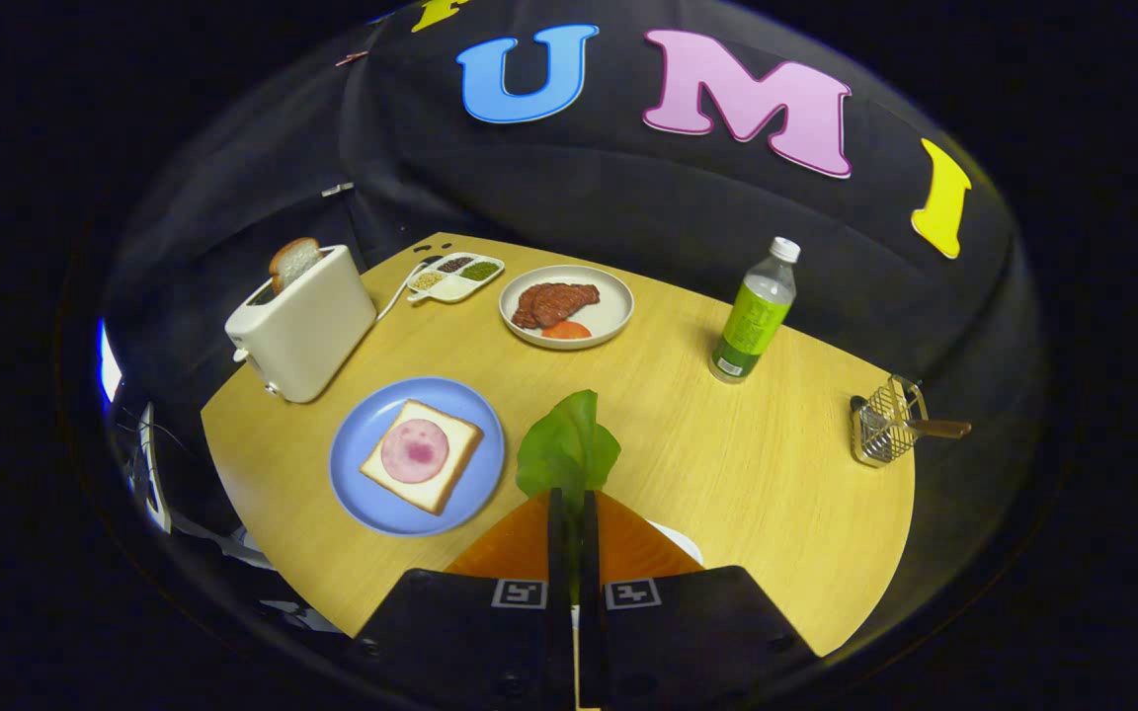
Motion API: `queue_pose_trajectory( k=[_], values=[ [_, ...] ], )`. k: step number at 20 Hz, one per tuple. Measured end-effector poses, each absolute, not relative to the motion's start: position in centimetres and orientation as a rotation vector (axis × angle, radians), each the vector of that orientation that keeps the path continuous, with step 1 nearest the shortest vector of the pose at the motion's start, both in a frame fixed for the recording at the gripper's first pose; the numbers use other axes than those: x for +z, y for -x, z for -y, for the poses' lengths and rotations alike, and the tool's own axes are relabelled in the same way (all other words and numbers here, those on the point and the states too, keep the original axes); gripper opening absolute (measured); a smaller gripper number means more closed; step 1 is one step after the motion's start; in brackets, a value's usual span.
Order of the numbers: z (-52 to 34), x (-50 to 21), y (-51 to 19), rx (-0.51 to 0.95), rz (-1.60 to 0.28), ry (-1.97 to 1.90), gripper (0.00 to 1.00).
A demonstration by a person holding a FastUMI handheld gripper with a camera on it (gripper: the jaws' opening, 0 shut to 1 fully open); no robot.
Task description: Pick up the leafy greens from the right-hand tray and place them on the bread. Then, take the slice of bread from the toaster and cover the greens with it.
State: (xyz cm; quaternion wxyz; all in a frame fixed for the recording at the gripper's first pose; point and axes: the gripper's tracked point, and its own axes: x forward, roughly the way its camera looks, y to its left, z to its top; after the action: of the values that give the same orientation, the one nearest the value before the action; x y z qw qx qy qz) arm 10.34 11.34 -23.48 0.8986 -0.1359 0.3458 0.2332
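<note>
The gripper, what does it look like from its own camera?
The gripper has two broad black blocks side by side, each bearing a square black-and-white marker near the inner top corner. From them, two thin narrow jaws run forward, close together. No cables or sleeves can be seen.

The claw (569, 499) pinches a green leaf (569, 446) between both fingers, above the desk (727, 464). Just left lies a blue plate (357, 434) with bread (450, 439) and what looks like ham (415, 450); beyond, a toaster (307, 331) holds another slice (292, 261)
</note>
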Motion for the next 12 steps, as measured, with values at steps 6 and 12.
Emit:
queue_pose_trajectory(
  k=[6, 12],
  values=[
    [-18.5, -24.0, -10.0, 0.553, -0.717, 0.264, 0.07],
    [-24.3, -26.5, -9.3, 0.626, -0.752, 0.289, 0.07]
  ],
)
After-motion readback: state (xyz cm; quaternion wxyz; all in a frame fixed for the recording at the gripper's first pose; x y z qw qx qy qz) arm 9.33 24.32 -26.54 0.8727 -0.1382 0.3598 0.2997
